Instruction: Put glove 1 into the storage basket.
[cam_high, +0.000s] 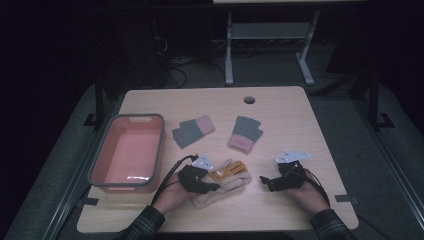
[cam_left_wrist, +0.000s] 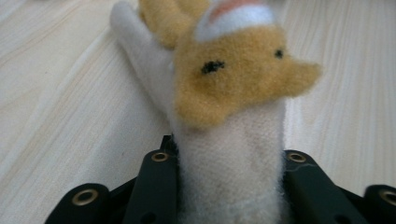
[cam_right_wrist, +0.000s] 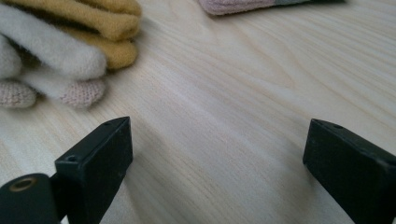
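Gripping one cream glove (cam_left_wrist: 231, 168), two grey gloves (cam_high: 193, 131) apart.

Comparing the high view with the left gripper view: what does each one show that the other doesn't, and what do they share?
High view alone: the pink tub, two grey-and-pink gloves, the right gripper with its jaws apart over bare wood, and both of the person's hands. Left gripper view alone: two small dark stitched eyes on the tan patch, and that gripper's fingers pressing the cream cloth on both sides. Both: the cream-and-tan glove and the wooden table.
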